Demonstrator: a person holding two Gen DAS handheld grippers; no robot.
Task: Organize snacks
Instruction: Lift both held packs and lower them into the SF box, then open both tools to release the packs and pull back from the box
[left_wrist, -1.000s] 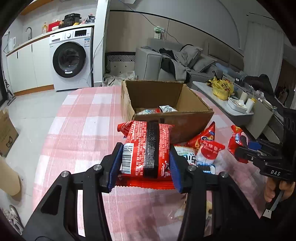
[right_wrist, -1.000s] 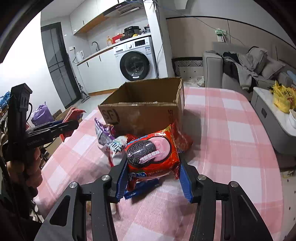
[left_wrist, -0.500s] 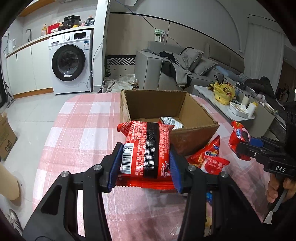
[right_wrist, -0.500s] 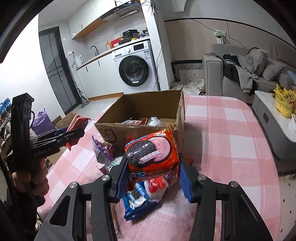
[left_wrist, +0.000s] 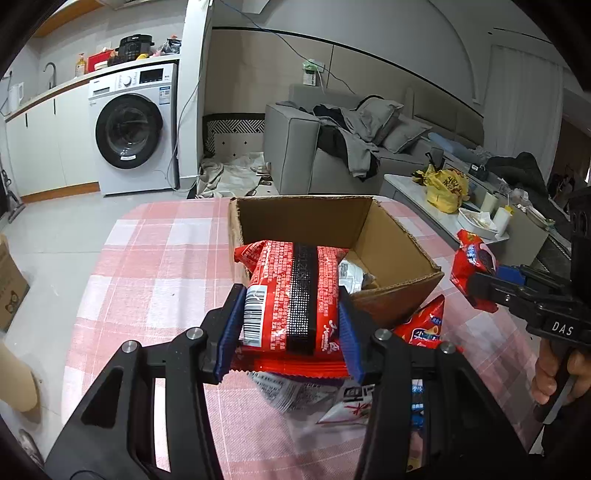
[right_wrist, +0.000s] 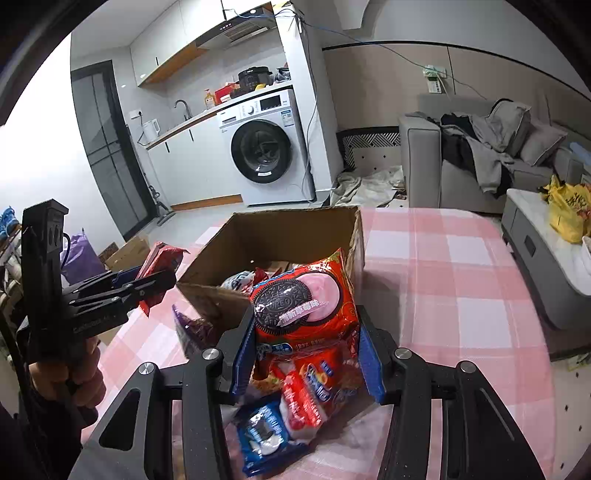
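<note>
1. You are clamping the red snack packet (left_wrist: 291, 295) in the left gripper (left_wrist: 291, 317), and it has been rising toward the cardboard box (left_wrist: 388, 236) at 12 o'clock.
2. Your right gripper (right_wrist: 306, 332) is grasping the Oreo pack (right_wrist: 303, 306), now lifted off the loose snack pile (right_wrist: 291, 406) at 6 o'clock.
3. Both packets are nearing the box's open top, so you are likely approaching the drop-in step.
</note>
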